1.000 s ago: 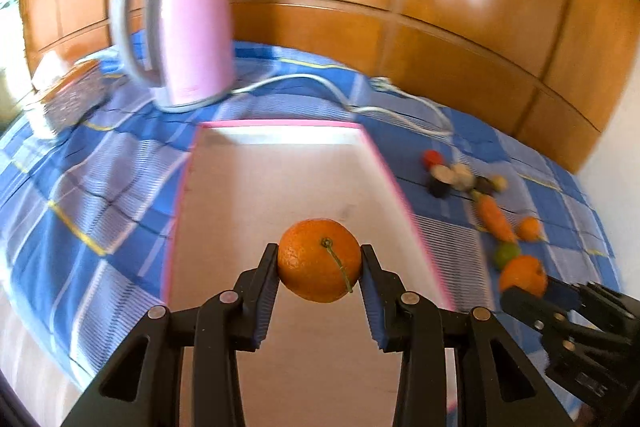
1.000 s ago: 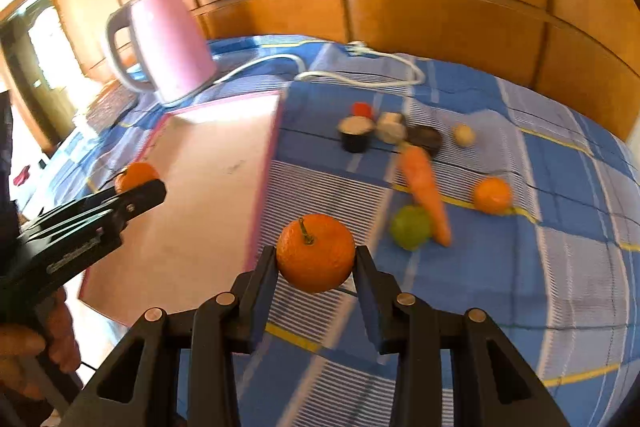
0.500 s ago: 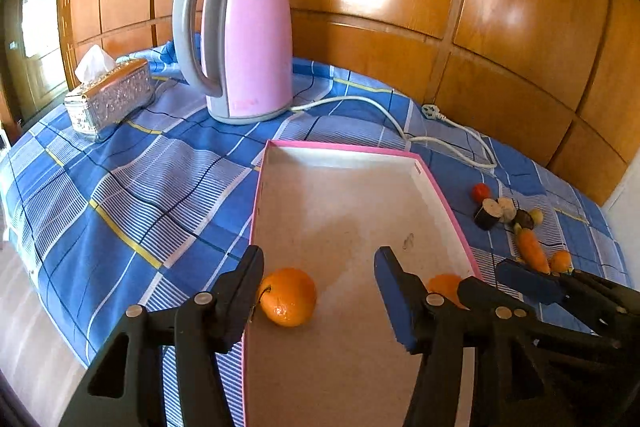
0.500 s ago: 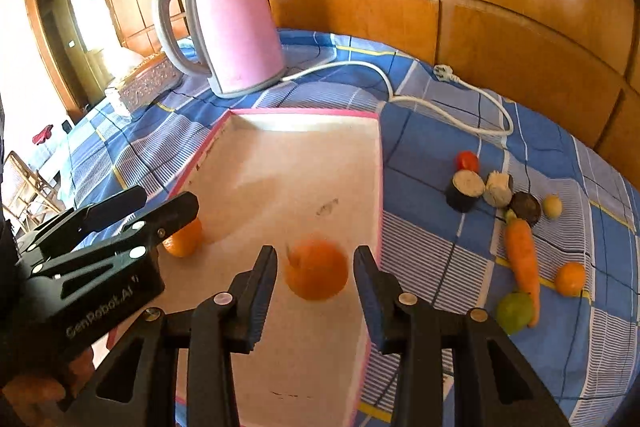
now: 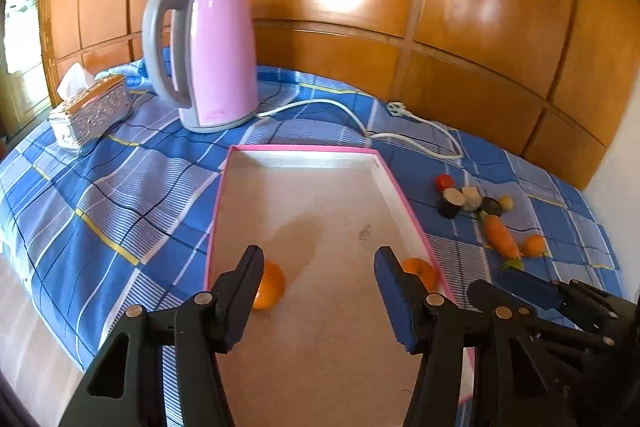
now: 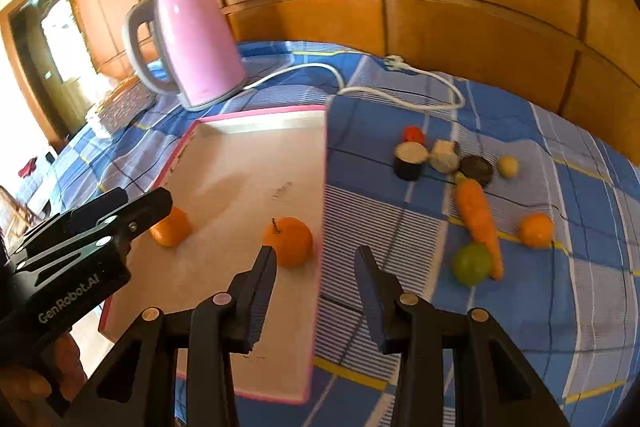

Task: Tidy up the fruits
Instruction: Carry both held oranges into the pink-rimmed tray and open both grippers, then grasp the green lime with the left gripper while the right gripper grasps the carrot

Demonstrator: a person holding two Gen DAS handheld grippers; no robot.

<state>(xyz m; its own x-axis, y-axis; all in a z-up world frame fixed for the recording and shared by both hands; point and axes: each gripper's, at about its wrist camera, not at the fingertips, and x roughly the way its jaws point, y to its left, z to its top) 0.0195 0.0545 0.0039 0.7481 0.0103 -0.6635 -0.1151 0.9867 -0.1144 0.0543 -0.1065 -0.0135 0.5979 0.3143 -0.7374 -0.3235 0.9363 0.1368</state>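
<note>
Inside the pink-rimmed tray (image 6: 256,115) we rest both oranges (image 6: 289,241) (image 6: 171,227), each tool (image 5: 318,293) (image 6: 315,293) spread empty, gathering fruit together.

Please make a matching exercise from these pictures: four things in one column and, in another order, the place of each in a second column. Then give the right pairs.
Things:
1. kettle
2. orange with a stem
3. carrot
4. plug

Places:
A. inside the pink-edged tray
B. on the cloth, touching the green fruit
C. behind the tray's far end
D. near the wooden wall, at the end of the white cord

Pairs: 1-C, 2-A, 3-B, 4-D
</note>
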